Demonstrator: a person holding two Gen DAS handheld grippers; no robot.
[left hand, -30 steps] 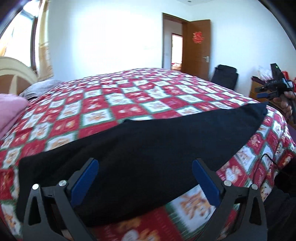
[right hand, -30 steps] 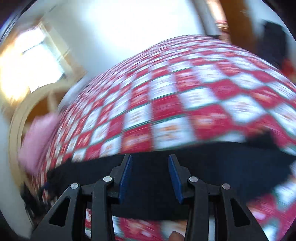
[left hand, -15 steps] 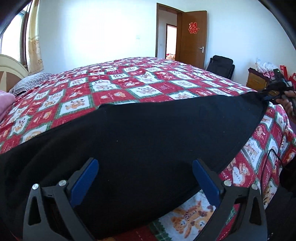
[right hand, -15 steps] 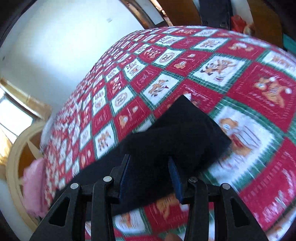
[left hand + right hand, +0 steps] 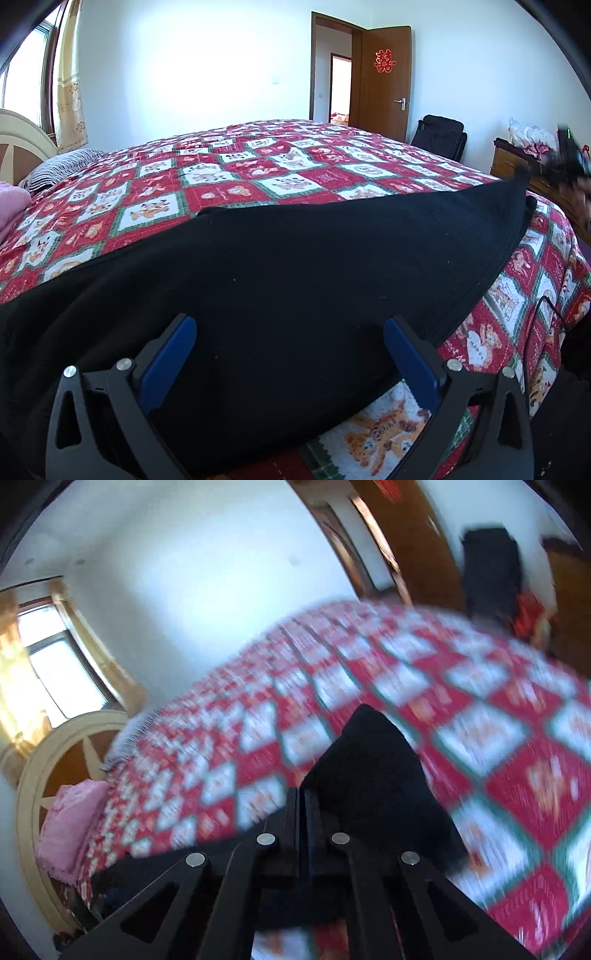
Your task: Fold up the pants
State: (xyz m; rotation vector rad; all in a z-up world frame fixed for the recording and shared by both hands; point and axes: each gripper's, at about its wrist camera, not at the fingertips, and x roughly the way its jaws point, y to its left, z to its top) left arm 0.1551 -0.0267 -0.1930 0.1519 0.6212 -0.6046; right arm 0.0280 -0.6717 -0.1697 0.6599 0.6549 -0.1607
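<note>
Black pants (image 5: pixel 295 273) lie across the near side of a bed with a red, white and green checked quilt (image 5: pixel 258 170). My left gripper (image 5: pixel 290 332) is open, its blue fingers spread wide just above the middle of the pants. My right gripper (image 5: pixel 301 801) is shut on the right end of the pants (image 5: pixel 373 768), which rises in a peak over the quilt (image 5: pixel 480 738). The right wrist view is motion-blurred. The right gripper also shows at the far right of the left wrist view (image 5: pixel 565 162), at the pants' end.
A pink pillow (image 5: pixel 70 823) and a striped pillow (image 5: pixel 55 168) lie by the cream headboard (image 5: pixel 44 760) on the left. A wooden door (image 5: pixel 384 77) stands open in the far wall. A dark chair (image 5: pixel 439 136) and a wooden cabinet (image 5: pixel 517 166) stand to the right of the bed.
My right gripper closed on the right end of the pants and lifted it. My left gripper stayed open and came lower and closer over the pants.
</note>
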